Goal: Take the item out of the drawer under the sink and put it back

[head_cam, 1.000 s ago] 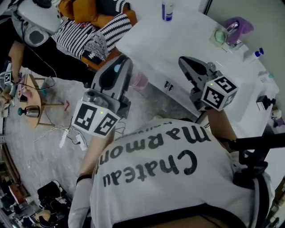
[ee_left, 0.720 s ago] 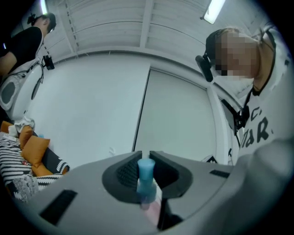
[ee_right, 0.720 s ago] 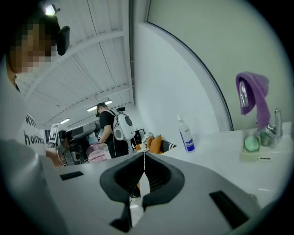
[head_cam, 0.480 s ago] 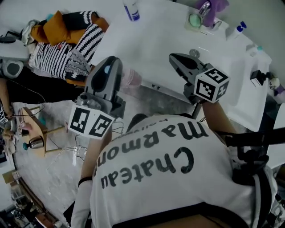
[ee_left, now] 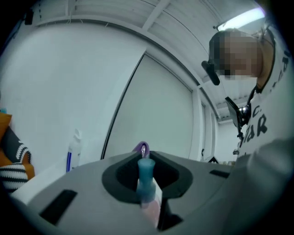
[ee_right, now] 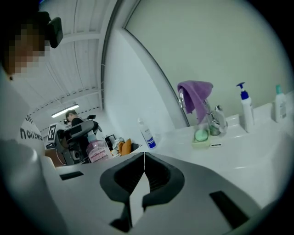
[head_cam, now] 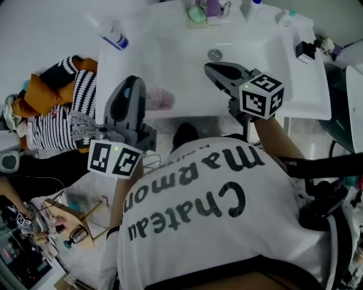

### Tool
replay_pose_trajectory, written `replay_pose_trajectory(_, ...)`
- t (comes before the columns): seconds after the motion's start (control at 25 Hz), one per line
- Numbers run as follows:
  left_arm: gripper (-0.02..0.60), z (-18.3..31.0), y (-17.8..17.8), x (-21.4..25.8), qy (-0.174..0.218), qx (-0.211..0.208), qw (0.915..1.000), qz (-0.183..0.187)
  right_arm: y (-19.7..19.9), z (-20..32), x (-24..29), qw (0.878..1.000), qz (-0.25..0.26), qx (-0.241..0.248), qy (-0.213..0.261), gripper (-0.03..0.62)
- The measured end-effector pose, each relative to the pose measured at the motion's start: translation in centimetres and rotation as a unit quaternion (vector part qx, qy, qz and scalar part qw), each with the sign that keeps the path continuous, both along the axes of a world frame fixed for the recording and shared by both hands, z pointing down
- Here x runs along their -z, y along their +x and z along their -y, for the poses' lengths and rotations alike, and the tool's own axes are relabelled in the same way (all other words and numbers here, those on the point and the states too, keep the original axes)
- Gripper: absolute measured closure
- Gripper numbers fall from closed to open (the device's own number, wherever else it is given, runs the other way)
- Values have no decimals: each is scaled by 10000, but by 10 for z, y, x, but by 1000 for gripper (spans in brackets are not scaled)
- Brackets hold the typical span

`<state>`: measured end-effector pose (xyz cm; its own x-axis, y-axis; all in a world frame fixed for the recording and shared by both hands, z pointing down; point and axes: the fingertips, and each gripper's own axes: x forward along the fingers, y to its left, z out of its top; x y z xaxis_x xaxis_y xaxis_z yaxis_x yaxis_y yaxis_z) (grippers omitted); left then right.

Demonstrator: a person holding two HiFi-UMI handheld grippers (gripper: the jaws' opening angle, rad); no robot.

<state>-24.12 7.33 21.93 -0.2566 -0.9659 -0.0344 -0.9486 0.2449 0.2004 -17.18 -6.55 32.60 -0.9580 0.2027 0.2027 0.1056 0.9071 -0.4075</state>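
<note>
On our left gripper (ee_left: 146, 158) the fingers pinch a small pink plastic bottle with a teal cap (ee_left: 147, 181). It is likely light, stiff and slippery, so we grip mid-body. On our right gripper (ee_right: 144, 158) the fingers are closed and empty.

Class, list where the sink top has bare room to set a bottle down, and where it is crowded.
Bare: the counter left of the drain, in front of the blue-labelled bottle; and the front right corner, in front of the black object. Crowded: the back rim, with soap dish, tap and pump bottle.
</note>
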Motion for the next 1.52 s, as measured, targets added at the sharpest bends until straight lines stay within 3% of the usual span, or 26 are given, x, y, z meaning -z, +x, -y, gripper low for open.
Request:
replay_pose_trajectory(0.16, 525, 30, -29, -2, -70, -602, 9982, -18, -10, 19, -2, 9977, -18, -622, -269, 582)
replay_pose_trajectory(0.36, 525, 57, -56, -3, -159, -1259, 9919, 67, -18, 29, -1, 9913, 36, -1290, -255, 582)
replay_pose_trajectory(0.92, 525, 115, -107, -13, -128, -2260, 9739, -180, -13, 45, -7, 9625, -290, -2693, -152, 582)
replay_pose_trajectory(1.2, 525, 140, -117, -27, -164, -2435, 9694, -245, -10, 48, -14, 9563, -578, -2865, -88, 582)
replay_pose_trajectory(1.52, 525, 151, -143, -35, -123, -2220, 9747, -226, -32, 27, -9, 9677, -498, -2467, 111, 582)
